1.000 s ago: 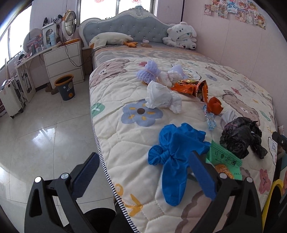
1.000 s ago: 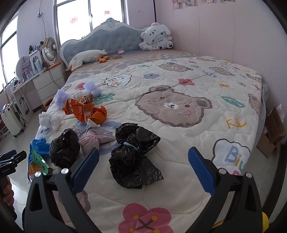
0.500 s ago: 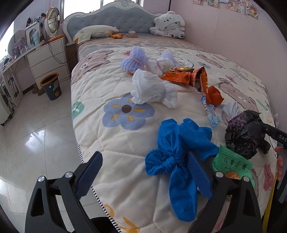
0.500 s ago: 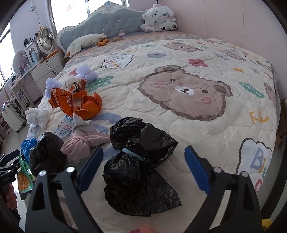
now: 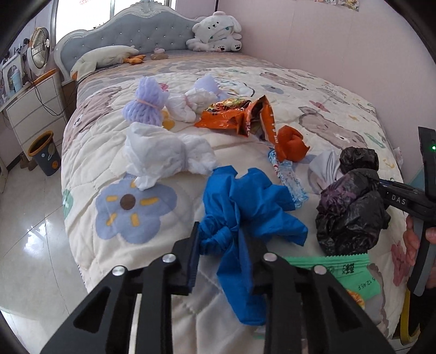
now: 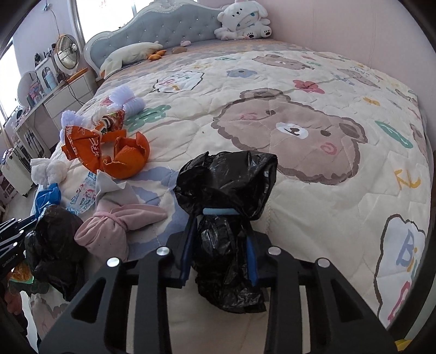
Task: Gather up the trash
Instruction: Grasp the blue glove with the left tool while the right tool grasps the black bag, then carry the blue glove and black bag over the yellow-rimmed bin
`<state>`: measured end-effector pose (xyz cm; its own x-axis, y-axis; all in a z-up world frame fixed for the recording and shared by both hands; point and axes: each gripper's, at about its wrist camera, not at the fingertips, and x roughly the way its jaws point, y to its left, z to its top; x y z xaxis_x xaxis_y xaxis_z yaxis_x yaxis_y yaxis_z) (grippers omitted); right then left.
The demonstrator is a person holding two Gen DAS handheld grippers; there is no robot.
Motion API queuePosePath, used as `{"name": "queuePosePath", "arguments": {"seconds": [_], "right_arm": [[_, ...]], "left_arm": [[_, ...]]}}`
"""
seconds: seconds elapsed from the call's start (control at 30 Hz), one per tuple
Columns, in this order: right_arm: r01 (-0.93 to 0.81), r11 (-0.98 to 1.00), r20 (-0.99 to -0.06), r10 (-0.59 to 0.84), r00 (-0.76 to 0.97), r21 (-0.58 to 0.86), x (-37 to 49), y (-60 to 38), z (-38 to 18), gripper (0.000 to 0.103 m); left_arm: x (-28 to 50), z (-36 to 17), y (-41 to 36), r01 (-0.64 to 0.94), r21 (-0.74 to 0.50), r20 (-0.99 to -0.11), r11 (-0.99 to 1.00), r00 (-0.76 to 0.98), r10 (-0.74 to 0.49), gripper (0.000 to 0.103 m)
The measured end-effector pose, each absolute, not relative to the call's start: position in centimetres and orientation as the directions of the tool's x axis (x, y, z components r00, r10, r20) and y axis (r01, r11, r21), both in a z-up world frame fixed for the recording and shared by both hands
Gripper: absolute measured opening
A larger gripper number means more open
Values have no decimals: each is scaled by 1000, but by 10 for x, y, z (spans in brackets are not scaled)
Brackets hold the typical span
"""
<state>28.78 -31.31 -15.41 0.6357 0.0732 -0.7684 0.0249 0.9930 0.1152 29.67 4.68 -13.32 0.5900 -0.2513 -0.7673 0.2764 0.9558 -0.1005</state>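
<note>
Bright daylight is pouring through the windows [image 6: 106, 16], glaring on the floor [image 5: 30, 239], fisheye edges bending darkly.

Bed [image 5: 90, 152] with cream quilted cover printed with bears, flowers and letters; large brown bear face print [image 6: 294, 130] near the middle. Grey-blue tufted headboard [image 5: 141, 30] with white carved frame. White plush toy [image 5: 216, 35] seated against the headboard at the wall side. Long white goose-shaped pillow [image 5: 100, 58] with orange feet lying at the head end. White chest of drawers [image 5: 35, 109] beside the bed, a cable hanging down its front; round fan [image 5: 40, 50] standing on top. Dark waste bin [image 5: 46, 153] with orange rim on the glossy tiled floor [image 5: 30, 245]. Pale pink wall [image 5: 313, 35].
</note>
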Motion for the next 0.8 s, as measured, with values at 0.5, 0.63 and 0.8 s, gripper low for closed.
{"name": "queuePosePath", "arguments": {"seconds": [0.5,0.63,0.8], "right_arm": [[37,988,-660,74,748,153,275,-325,-106,26],[23,987,-620,84,780,162,257,-326,-84,26],[-2,986,-567,97,818,165,226,-326,-55,26]], "left_arm": [[295,-89,74,173,-198,-650,965,713,-262,16],[282,-68,78,166,-215,-608,963,748,-264,16],[255,-42,72,199,-217,-546,956,787,-288,16]]}}
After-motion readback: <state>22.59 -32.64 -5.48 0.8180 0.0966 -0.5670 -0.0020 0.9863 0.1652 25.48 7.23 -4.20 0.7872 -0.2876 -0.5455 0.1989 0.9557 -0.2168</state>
